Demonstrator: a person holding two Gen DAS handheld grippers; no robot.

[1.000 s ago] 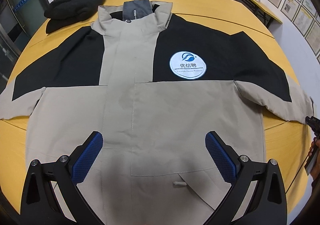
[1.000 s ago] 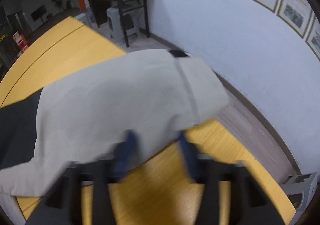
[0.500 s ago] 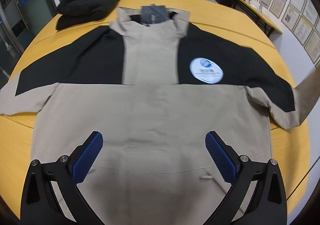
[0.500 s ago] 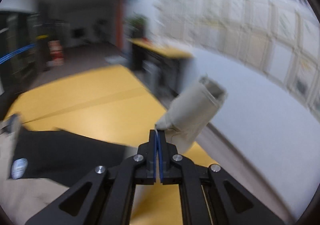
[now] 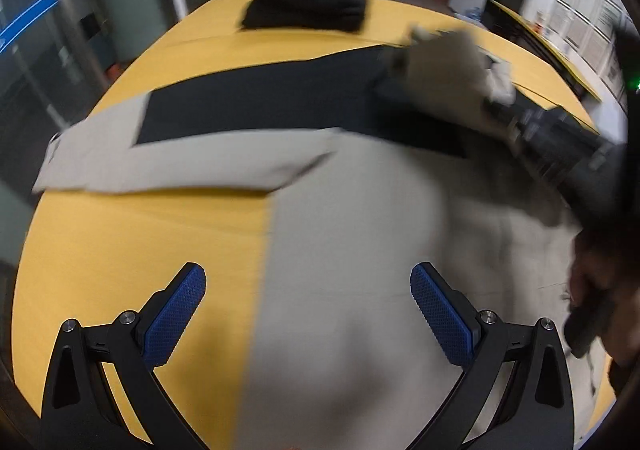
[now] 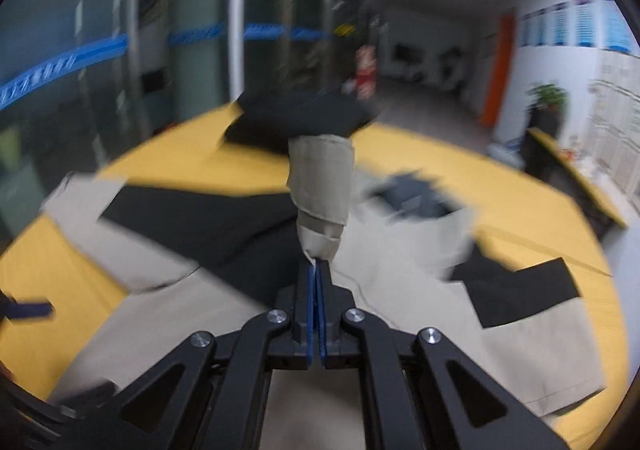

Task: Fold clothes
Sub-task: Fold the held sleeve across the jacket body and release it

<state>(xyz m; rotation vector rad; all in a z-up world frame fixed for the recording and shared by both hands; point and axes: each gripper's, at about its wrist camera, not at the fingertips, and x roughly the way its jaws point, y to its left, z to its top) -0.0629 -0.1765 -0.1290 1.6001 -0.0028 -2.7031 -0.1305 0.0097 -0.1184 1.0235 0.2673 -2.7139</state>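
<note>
A beige and black jacket (image 5: 352, 234) lies spread on the yellow table (image 5: 132, 234); it also shows in the right wrist view (image 6: 224, 234). My left gripper (image 5: 308, 314) is open and empty above the jacket's left lower edge. My right gripper (image 6: 318, 274) is shut on the beige sleeve cuff (image 6: 322, 190) and holds it lifted over the jacket's chest. In the left wrist view the right gripper (image 5: 560, 138) appears at the upper right with the sleeve (image 5: 440, 70) in it. The jacket's left sleeve (image 5: 160, 158) lies flat.
A black garment (image 5: 308, 6) lies bundled at the table's far edge, also visible in the right wrist view (image 6: 300, 122). A second yellow table (image 6: 580, 170) stands by the wall at right. Glass partitions stand at left.
My right gripper has carried the right sleeve from the table's right edge up and over the jacket toward the left. My left gripper has swung left toward the jacket's left side.
</note>
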